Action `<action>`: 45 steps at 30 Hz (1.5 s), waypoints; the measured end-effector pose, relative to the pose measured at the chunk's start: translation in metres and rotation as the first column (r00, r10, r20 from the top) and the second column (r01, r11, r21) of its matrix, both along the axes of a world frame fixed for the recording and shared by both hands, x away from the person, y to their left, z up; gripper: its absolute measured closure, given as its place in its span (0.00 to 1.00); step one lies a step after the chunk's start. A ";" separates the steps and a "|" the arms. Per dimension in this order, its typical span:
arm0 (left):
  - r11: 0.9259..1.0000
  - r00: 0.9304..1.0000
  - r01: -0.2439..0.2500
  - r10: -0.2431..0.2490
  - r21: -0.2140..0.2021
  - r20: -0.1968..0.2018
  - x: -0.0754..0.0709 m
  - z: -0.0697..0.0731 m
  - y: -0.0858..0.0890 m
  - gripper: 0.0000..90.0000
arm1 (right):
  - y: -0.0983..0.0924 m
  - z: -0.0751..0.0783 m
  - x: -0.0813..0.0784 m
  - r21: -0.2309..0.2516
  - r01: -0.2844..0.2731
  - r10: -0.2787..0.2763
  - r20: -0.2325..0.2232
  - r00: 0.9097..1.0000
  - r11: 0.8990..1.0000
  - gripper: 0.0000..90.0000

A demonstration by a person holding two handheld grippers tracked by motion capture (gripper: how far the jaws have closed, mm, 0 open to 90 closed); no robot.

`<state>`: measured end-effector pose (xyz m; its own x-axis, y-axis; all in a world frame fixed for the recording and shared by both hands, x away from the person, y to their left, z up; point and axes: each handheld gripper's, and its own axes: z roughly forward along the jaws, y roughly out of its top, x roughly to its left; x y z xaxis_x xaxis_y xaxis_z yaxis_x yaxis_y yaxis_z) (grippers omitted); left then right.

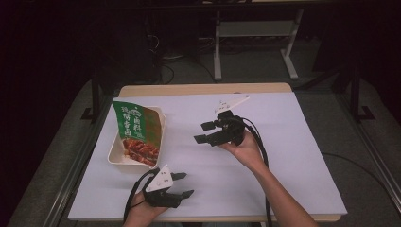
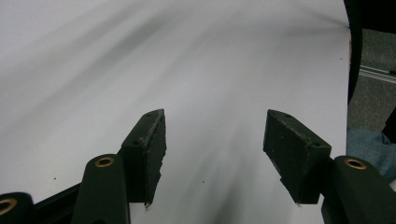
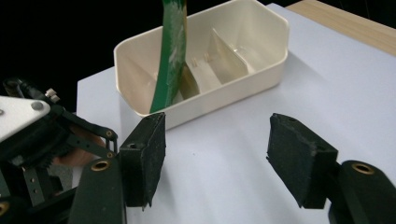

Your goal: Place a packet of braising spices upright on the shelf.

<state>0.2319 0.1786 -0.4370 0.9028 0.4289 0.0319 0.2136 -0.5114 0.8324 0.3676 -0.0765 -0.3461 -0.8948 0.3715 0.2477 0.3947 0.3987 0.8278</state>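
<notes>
Nearest: left gripper (image 1: 183, 184) sits at the near edge of the white sheet (image 1: 293, 156), jaws standing well apart with nothing between them.
Right gripper: right gripper (image 1: 204, 132) hovers mid-table, jaws apart and bare, pointing left toward the tray.
Tray: cream tray (image 1: 112, 153) lies at the left of the sheet, its inner dividers visible in my right gripper view (image 3: 275, 44).
Packet: green food packet (image 1: 137, 132) stands leaning in the tray, resting against its rim (edge-on in my right gripper view (image 3: 170, 56)).
Step in hand: judging by my aim, approaching the packet with the right gripper.
How to do it well: I should come in level, turn my jaws to straddle the thin edge of the packet, and pinch above the tray rim.
Risk: a nudge could tip the packet or slide the light tray.
</notes>
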 end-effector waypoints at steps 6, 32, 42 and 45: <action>1.000 1.000 -0.004 0.004 -0.001 -0.003 0.001 0.000 0.000 0.42 | -0.009 -0.006 -0.002 -0.010 0.013 -0.013 -0.007 1.000 1.000 0.39; 1.000 1.000 -0.024 0.024 0.000 -0.009 0.003 -0.001 0.000 0.39 | -0.054 -0.025 -0.015 -0.038 0.069 -0.071 -0.056 0.996 0.997 0.35; 1.000 0.999 -0.031 0.031 0.000 -0.006 0.003 0.000 0.001 0.37 | -0.066 -0.030 -0.022 -0.045 0.084 -0.087 -0.061 0.994 0.995 0.34; 0.999 0.999 -0.034 0.034 0.001 -0.007 0.003 0.000 0.002 0.37 | -0.071 -0.033 -0.025 -0.051 0.091 -0.095 -0.071 0.993 0.995 0.34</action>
